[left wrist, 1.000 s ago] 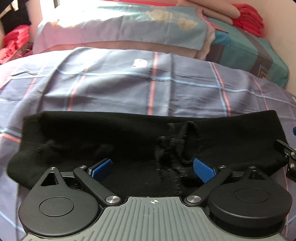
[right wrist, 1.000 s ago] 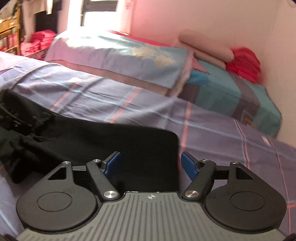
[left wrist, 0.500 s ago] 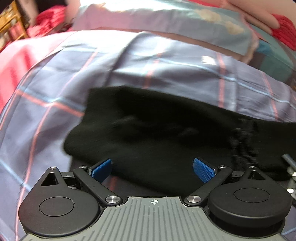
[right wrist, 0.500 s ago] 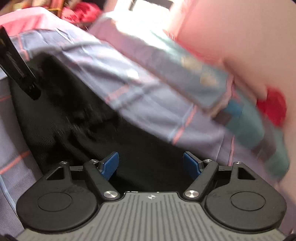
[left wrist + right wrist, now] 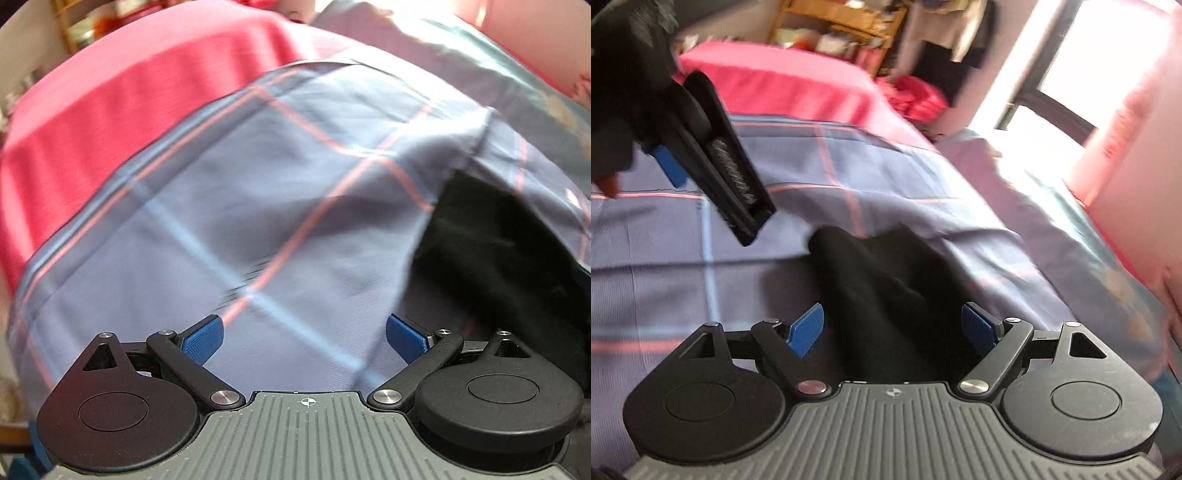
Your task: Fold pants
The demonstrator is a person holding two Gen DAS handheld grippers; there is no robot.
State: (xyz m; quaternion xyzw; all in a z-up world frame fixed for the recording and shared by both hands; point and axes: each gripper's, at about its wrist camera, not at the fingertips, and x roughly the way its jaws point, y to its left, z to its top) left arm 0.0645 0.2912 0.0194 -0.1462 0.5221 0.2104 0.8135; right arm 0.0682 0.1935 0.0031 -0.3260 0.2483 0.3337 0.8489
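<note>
The black pants (image 5: 886,291) lie folded in a long strip on the plaid bed sheet (image 5: 683,258). My right gripper (image 5: 892,328) hovers over the strip with its blue pads (image 5: 807,328) wide apart. The cloth runs under the gap and the pads do not press on it. In the left wrist view the pants (image 5: 498,251) sit at the right edge. My left gripper (image 5: 304,338) is open over bare sheet (image 5: 258,221), to the left of the pants, holding nothing. A black finger (image 5: 738,192) of that left gripper shows at the upper left of the right wrist view, held by a gloved hand (image 5: 624,92).
A pink cover (image 5: 110,110) borders the plaid sheet on its far side. A wooden shelf (image 5: 842,22) and red folded cloth (image 5: 916,99) stand beyond the bed. A bright window (image 5: 1071,55) and a pink wall are at the right.
Both grippers swung sideways and rolled. The left one left the pants and now sits over bare sheet beside them. The right one moved along the strip and now looks down its length.
</note>
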